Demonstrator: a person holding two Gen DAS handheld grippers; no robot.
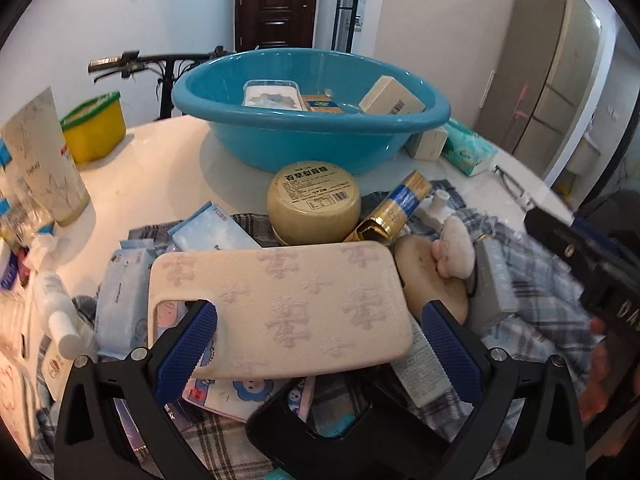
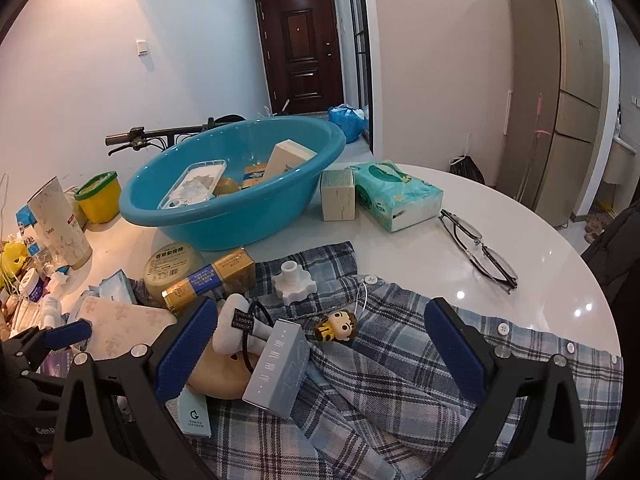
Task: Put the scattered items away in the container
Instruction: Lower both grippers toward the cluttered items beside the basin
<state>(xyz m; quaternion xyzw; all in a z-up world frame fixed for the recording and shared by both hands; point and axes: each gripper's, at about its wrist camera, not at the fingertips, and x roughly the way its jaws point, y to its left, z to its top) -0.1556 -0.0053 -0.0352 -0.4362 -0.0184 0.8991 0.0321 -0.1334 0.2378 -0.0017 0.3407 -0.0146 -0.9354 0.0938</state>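
**A:** Left wrist view first. The left gripper [image 1: 320, 332] is seen with its jaws spread wide around a pale phone case [image 1: 280, 304], one blue pad poking through the camera cutout. Whether the case is actually pinched can't be told. The case is propped over a heap of blue packets [image 1: 124, 300], and most of what's printed on them is covered. The blue basin [image 1: 280, 140] sits behind the heap on the white table [image 1: 160, 160], with a clear tray [image 1: 272, 96] and a cream box [image 1: 390, 98] inside; more is buried in there but hard to read. A round tin [image 1: 314, 202] is parked just in front of the basin.

**B:** And the right wrist view?

**A:** The right gripper [image 2: 322, 344] is held wide open, nothing gripped. Between its pads a grey box [image 2: 278, 368] lies tilted on the plaid shirt [image 2: 400, 360], with a small doll figure [image 2: 338, 326] just beside it. A tan thing under the box is mostly hidden. Glasses [image 2: 478, 246] rest near the table edge. The left gripper is cut off at the frame's left side.
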